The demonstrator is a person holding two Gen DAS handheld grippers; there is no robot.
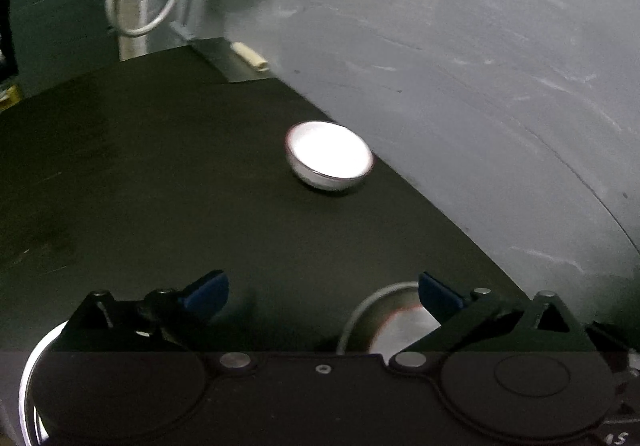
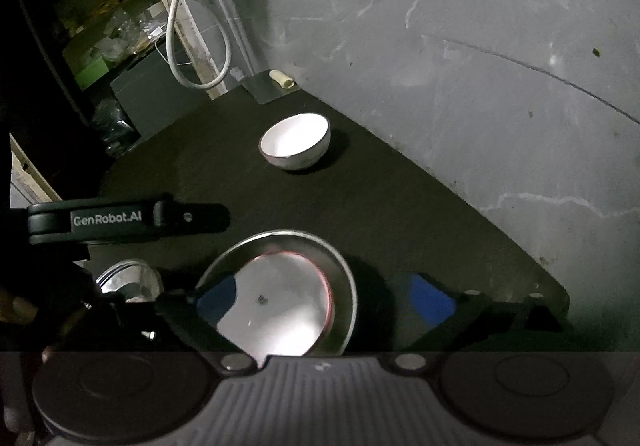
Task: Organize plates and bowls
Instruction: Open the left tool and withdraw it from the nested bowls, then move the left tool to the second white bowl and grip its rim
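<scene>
A white bowl [image 2: 295, 142] stands upright on the dark desk [image 2: 400, 214], near the grey wall [image 2: 480, 86] and taken here as landmark. Nearer the cameras than that bowl, a second white bowl [image 2: 280, 310] with a red rim sits inside a steel plate [image 2: 348, 286]. To the left of the plate lies a small steel dish [image 2: 128, 280], partly hidden. The right gripper [image 2: 326, 300] hangs over the plate, fingers apart and empty. The left gripper [image 1: 324, 292] is likewise spread wide and holds nothing, facing the landmark bowl [image 1: 329, 156]. A white cable [image 2: 196, 46] hangs beyond the desk.
</scene>
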